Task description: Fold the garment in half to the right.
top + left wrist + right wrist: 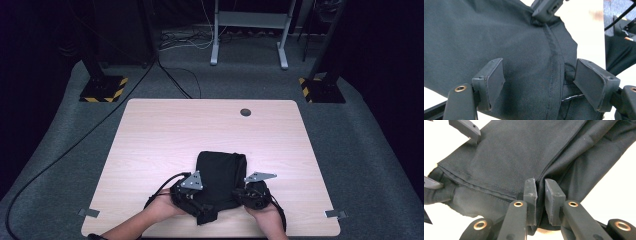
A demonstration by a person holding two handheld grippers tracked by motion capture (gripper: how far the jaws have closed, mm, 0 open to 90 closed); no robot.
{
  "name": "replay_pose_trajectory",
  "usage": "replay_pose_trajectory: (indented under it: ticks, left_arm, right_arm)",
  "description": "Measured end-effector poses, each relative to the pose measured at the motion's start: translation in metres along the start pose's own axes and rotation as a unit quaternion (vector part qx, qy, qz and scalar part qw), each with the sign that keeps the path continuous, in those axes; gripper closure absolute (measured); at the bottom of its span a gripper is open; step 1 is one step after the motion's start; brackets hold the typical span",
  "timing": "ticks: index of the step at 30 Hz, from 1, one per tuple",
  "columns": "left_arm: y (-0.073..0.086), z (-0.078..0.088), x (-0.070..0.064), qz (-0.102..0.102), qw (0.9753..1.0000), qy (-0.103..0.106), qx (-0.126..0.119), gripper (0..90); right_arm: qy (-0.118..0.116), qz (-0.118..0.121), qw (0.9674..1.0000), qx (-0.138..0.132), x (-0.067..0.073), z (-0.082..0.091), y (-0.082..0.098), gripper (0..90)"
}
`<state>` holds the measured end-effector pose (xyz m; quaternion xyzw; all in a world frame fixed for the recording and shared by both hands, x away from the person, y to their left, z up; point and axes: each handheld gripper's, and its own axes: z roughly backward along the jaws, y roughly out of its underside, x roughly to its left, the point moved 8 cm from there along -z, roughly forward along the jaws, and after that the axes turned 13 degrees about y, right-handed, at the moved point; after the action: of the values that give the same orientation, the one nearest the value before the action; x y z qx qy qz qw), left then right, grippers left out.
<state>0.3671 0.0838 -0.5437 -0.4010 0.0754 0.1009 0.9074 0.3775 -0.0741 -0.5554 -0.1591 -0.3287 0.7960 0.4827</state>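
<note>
A black cloth (pixel 220 172), folded, lies on the near middle of the wooden table (pixel 165 130). My left gripper (pixel 201 201) is at the cloth's near left corner. In the left gripper view it (pixel 539 67) stands open, its jaws wide apart on either side of a stitched seam of the cloth (pixel 486 37), pads off the fabric. My right gripper (pixel 240 195) is at the cloth's near right edge. The right gripper view shows it (pixel 540 183) shut on a folded edge of the cloth (pixel 524 150). One of the left gripper's fingers (pixel 466 128) shows at the top left there.
The table has a round cable hole (pixel 245 112) near its far edge and metal brackets at its near corners (pixel 89 213) (pixel 335 214). Two stand bases with yellow-black tape (pixel 102 90) (pixel 322 90) and cables lie on the grey carpet beyond.
</note>
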Motion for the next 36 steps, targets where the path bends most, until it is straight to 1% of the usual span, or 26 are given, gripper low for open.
replay_pose_trajectory:
  ticks: [3, 8, 12, 14, 16, 17, 19, 23, 24, 27, 31, 34, 36]
  left_arm:
    - [0.004, -0.004, 0.001, -0.003, 1.0000, -0.003, 0.006, 23.0]
    - [0.008, -0.009, 0.002, 0.000, 1.0000, -0.004, 0.005, 22.5]
    - [0.012, -0.014, 0.004, -0.005, 0.9999, -0.007, 0.006, 22.4]
    - [0.013, -0.015, 0.005, -0.002, 1.0000, -0.006, 0.006, 22.3]
    - [0.013, -0.015, 0.005, -0.003, 1.0000, -0.005, 0.006, 22.3]
    - [0.014, -0.016, 0.006, -0.003, 1.0000, -0.005, 0.004, 22.3]
    - [0.015, -0.017, 0.006, -0.006, 0.9999, -0.007, 0.005, 22.3]
    - [0.017, -0.019, 0.007, -0.011, 0.9999, -0.008, 0.004, 22.4]
    - [0.017, -0.019, 0.007, -0.011, 0.9999, -0.008, 0.004, 22.4]
    - [0.018, -0.020, 0.008, -0.012, 0.9999, -0.008, 0.004, 22.5]
    - [0.018, -0.020, 0.009, -0.013, 0.9999, -0.009, 0.005, 22.7]
    - [0.018, -0.020, 0.011, -0.011, 0.9999, -0.009, 0.001, 22.8]
    - [0.018, -0.019, 0.012, -0.010, 0.9999, -0.009, 0.003, 22.9]
  right_arm:
    - [0.002, -0.002, 1.0000, 0.003, -0.002, -0.001, 0.001, 80.1]
    - [0.003, -0.005, 1.0000, 0.006, -0.005, -0.002, 0.004, 79.5]
    - [0.004, -0.007, 0.9999, 0.009, -0.008, -0.003, 0.006, 77.5]
    - [0.012, -0.006, 0.9998, 0.012, -0.011, -0.003, 0.007, 77.1]
    - [0.013, -0.008, 0.9998, 0.013, -0.012, -0.003, 0.008, 76.2]
    - [0.013, -0.013, 0.9997, 0.015, -0.015, -0.003, 0.009, 74.5]
    - [0.013, -0.016, 0.9997, 0.016, -0.017, -0.003, 0.009, 73.3]
    - [0.023, -0.018, 0.9995, 0.012, -0.022, -0.001, 0.009, 68.3]
    - [0.023, -0.018, 0.9995, 0.012, -0.022, -0.001, 0.009, 68.3]
    - [0.028, -0.026, 0.9993, 0.006, -0.026, 0.001, 0.007, 60.5]
    - [0.030, -0.026, 0.9992, -0.007, -0.025, 0.002, 0.004, 54.0]
    - [0.024, -0.018, 0.9994, -0.016, -0.020, 0.000, 0.001, 50.2]
    - [0.028, -0.011, 0.9994, -0.017, -0.017, -0.003, 0.000, 47.8]
